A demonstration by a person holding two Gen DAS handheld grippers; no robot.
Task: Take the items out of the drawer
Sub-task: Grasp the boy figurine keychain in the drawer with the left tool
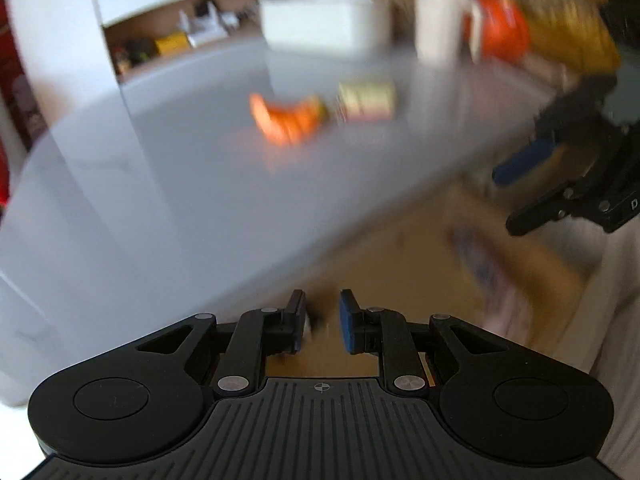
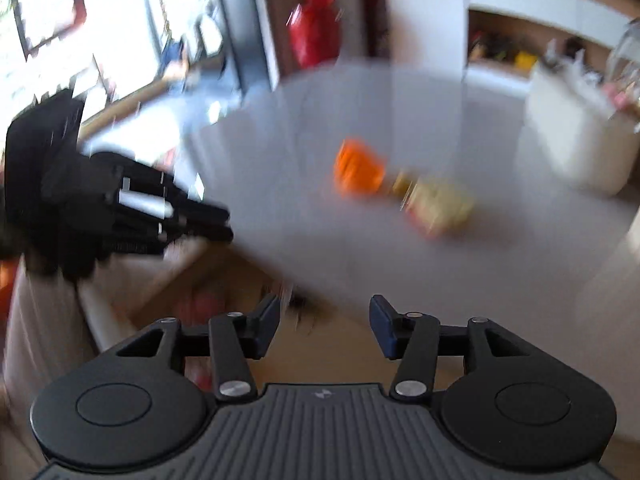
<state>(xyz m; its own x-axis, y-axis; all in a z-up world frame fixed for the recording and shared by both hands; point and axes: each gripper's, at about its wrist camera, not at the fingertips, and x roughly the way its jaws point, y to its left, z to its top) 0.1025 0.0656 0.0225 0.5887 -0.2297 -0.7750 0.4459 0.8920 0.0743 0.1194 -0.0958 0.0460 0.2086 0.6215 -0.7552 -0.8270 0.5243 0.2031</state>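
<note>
Your left gripper [image 1: 322, 320] hangs just over the open drawer [image 1: 400, 248], jaws slightly parted and empty; your right gripper [image 2: 324, 328] is spread wider, also empty. Inside the drawer, a blurred packet [image 1: 484, 272], probably long and flat, lies ahead and right of the left gripper, so the right one looks nearer. Beyond it, on the white tabletop [image 1: 180, 168], sit an orange item [image 1: 286, 118] and a pale box [image 1: 366, 100], well clear of your path.
</note>
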